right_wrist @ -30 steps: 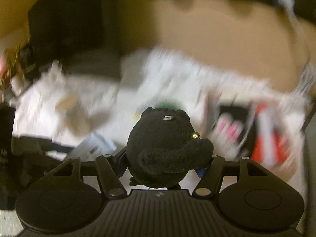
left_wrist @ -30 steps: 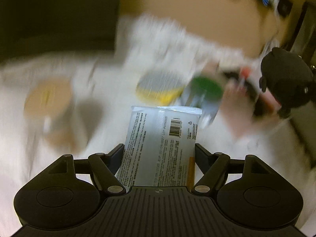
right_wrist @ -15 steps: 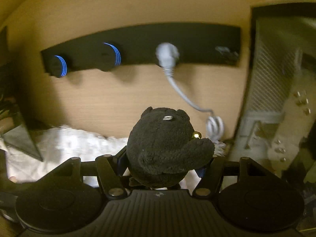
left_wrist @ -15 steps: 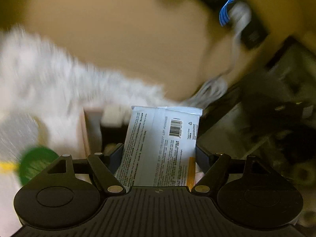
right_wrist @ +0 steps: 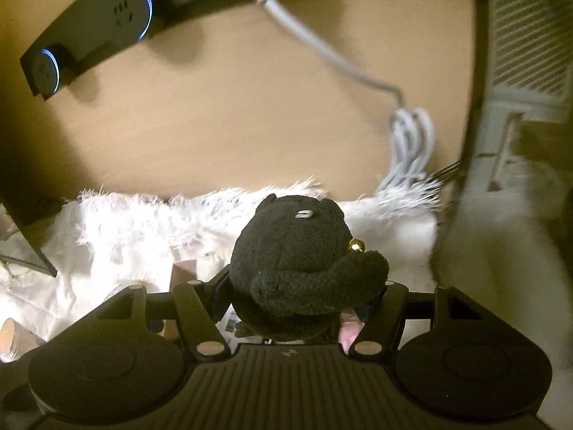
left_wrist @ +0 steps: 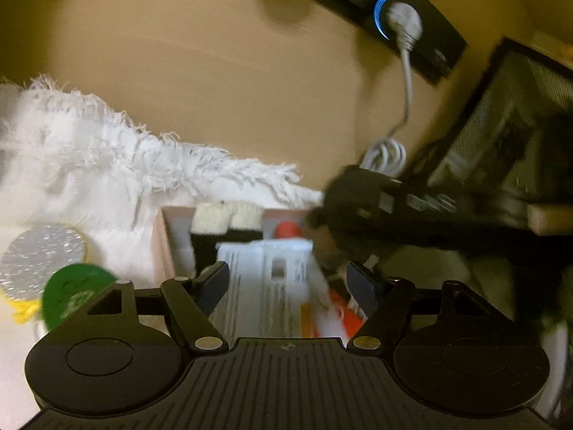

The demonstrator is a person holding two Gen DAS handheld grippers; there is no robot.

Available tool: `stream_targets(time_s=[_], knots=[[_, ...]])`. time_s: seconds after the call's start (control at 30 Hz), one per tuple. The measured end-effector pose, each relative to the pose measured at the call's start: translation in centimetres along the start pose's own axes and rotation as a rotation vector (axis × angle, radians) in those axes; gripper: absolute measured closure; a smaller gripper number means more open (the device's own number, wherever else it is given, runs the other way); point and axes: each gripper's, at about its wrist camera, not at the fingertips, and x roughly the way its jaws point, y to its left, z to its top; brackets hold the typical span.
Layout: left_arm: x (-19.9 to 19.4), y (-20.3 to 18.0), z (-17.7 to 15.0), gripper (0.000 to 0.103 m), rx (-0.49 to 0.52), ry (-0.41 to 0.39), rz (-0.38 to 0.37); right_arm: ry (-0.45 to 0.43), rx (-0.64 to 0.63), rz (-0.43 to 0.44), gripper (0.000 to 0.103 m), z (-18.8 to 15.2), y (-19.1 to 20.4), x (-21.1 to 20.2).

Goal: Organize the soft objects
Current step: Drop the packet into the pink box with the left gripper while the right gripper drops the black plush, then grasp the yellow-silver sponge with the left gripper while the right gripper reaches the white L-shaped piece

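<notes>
Left gripper (left_wrist: 288, 277) released above crinkly packet (left_wrist: 266, 286); right gripper (right_wrist: 304, 297) clenches fuzzy round plush (right_wrist: 301, 261).

The bench is draped in a white fringed cloth (left_wrist: 107, 150) whose frayed edge runs along the back edge against the wall. Directly on the cloth sit a pink open box (left_wrist: 163, 247) and — toward the left edge — a foil-topped tub (left_wrist: 39, 254), blurred.

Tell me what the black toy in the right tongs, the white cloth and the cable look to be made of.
Black toy: plush, matte curly pile like fleece, with a small gold bell at its side.
White cloth: woven textile, probably cotton, matte, with a frayed fringe along its edge.
Cable: smooth pale grey plastic sheath, bundled in loops.
</notes>
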Motion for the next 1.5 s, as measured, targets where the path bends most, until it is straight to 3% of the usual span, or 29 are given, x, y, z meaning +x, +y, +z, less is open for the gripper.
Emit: stream_targets(time_s=[0.17, 0.33, 0.37, 0.43, 0.5, 0.6, 0.67, 0.73, 0.83, 0.9, 1.0, 1.1, 1.27, 1.4, 1.5], knots=[[2.5, -0.3, -1.8, 0.047, 0.036, 0.17, 0.046, 0.144, 0.083, 0.05, 0.041, -1.4, -0.3, 5.0], [3.3, 0.1, -2.4, 0.052, 0.076, 0.173, 0.076, 0.174, 0.067, 0.037, 0.043, -2.4, -0.2, 6.2], [3.4, 0.4, -2.1, 0.052, 0.063, 0.173, 0.082, 0.166, 0.056, 0.025, 0.042, -2.2, -0.1, 5.7], [3.3, 0.7, -1.9, 0.056, 0.043, 0.171, 0.091, 0.131, 0.032, 0.008, 0.025, -1.7, 0.1, 4.4], [3.0, 1.0, -1.8, 0.056, 0.026, 0.167, 0.08, 0.058, 0.015, -0.008, 0.015, -1.2, 0.2, 2.5], [1.8, 1.5, -1.9, 0.056, 0.003, 0.153, 0.044, -0.067, -0.038, -0.044, 0.015, -0.1, 1.0, 0.0], [0.4, 1.7, -2.1, 0.056, -0.021, 0.134, 0.023, -0.126, -0.102, -0.087, 0.025, 0.3, 2.0, -0.1], [-1.2, 1.8, -2.0, 0.056, -0.031, 0.104, 0.003, -0.109, -0.141, -0.096, 0.058, 0.4, 2.9, 1.0], [-4.3, 2.5, -2.0, 0.056, -0.024, 0.053, -0.016, 0.012, -0.115, -0.075, 0.06, -0.1, 2.8, 4.5], [-6.4, 3.1, -2.1, 0.056, -0.027, 0.017, -0.013, 0.035, -0.123, -0.068, 0.06, -0.9, 2.9, 5.3], [-9.3, 4.8, -2.4, 0.056, -0.064, -0.031, 0.023, 0.038, -0.174, -0.11, 0.06, -1.9, 4.0, 5.5], [-12.1, 7.5, -3.1, 0.056, -0.102, -0.079, 0.108, 0.063, -0.222, -0.131, 0.06, -3.0, 4.8, 6.1], [-15.1, 13.4, -4.8, 0.056, -0.228, -0.083, 0.252, 0.132, -0.206, -0.097, 0.06, -3.2, 5.2, 6.6], [-16.3, 16.7, -6.1, 0.056, -0.296, -0.061, 0.315, 0.068, -0.257, -0.115, 0.048, -3.1, 6.7, 3.7], [-15.9, 17.6, -6.8, 0.056, -0.31, -0.032, 0.336, 0.015, -0.306, -0.072, 0.043, -3.8, 8.8, 0.9]])
